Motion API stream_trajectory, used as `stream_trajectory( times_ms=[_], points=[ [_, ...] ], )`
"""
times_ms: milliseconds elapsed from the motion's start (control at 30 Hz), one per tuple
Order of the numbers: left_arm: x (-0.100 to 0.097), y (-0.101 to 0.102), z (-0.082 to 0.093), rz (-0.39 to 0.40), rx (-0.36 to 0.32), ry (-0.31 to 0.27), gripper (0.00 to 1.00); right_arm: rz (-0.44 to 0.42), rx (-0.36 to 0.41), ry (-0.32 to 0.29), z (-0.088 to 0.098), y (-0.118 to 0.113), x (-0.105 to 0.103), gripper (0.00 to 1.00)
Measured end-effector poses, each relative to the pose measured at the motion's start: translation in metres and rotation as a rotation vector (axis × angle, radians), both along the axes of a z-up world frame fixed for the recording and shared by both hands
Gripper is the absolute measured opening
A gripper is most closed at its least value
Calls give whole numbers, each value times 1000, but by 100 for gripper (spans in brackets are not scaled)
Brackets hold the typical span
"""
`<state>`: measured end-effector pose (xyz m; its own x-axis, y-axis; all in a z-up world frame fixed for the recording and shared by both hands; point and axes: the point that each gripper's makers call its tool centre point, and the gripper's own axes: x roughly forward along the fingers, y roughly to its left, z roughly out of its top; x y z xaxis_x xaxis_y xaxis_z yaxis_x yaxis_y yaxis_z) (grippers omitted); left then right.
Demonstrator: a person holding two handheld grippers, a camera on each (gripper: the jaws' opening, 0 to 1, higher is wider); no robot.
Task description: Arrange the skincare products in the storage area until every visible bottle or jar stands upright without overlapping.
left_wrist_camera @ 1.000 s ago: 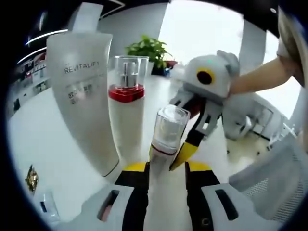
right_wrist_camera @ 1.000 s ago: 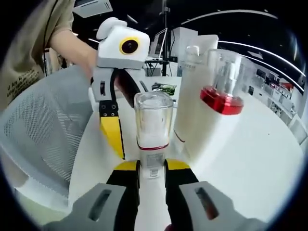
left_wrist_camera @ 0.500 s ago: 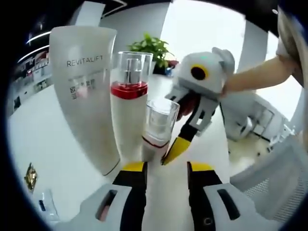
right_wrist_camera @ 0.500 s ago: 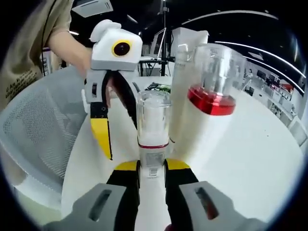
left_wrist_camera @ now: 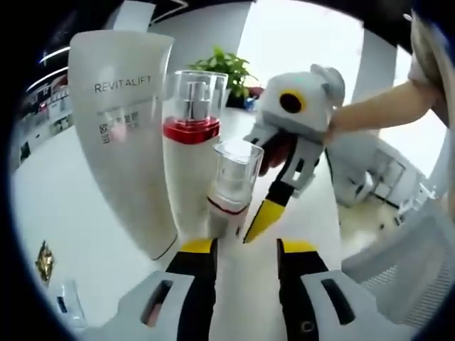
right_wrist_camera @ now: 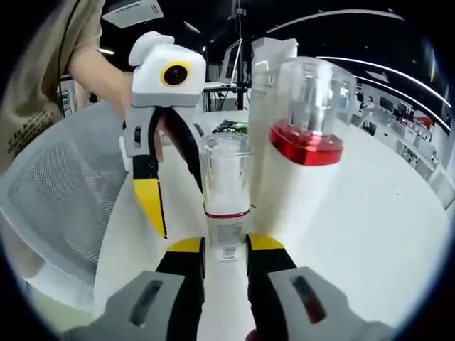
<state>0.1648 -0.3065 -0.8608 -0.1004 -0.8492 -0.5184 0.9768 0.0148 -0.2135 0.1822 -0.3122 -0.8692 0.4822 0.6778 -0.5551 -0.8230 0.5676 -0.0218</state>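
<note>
Three skincare products stand upright and close together on the white table (left_wrist_camera: 85, 234): one tall white tube (left_wrist_camera: 124, 135) printed "REVITALIFT", with smaller text beneath too fine to read; one white pump bottle (left_wrist_camera: 190, 156) with a red collar and a clear cap; and one small bottle (left_wrist_camera: 231, 188) with a clear cap, a thin red band and a white base. In the left gripper view the tube sits at about 10 o'clock, the pump bottle at 11, just beside the tube, and the small bottle just above centre, in front of the pump bottle. The left gripper (left_wrist_camera: 245, 249) has its yellow-tipped jaws spread apart and holds nothing — the small bottle stands just beyond the gap between them. The right gripper (left_wrist_camera: 266, 220) enters that view at 2 o'clock, held by a person's hand, one yellow tip reaching down beside the small bottle. In the right gripper view the right gripper (right_wrist_camera: 225, 245) has its jaws set close on either side of the small bottle's (right_wrist_camera: 226, 192) labelled base; whether they press it I cannot tell. The pump bottle (right_wrist_camera: 302, 163) stands at 1 o'clock with the tube (right_wrist_camera: 264, 78) behind it, and the left gripper (right_wrist_camera: 153, 213) hangs at 10 o'clock. Around the table are a grey mesh chair (right_wrist_camera: 60, 192), a potted plant (left_wrist_camera: 222, 71) and, at 8 o'clock in the left gripper view, a small gold item (left_wrist_camera: 45, 261) — the room beyond is an office with shelves.
</note>
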Motion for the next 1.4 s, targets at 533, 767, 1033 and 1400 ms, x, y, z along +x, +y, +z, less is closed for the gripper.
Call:
stream_trajectory(
  times_ms=[533,767,1033,1400],
  points=[
    [4,28,14,3,26,-23,41,-159,-6,60,9,-2,-15,51],
    [0,54,19,44,59,-4,48,-236,0,78,11,11,-31,63],
    [-6,86,27,105,79,33,54,-334,2,80,22,22,-48,73],
    [-6,133,44,217,72,59,68,-427,16,34,47,37,-59,83]
  ],
)
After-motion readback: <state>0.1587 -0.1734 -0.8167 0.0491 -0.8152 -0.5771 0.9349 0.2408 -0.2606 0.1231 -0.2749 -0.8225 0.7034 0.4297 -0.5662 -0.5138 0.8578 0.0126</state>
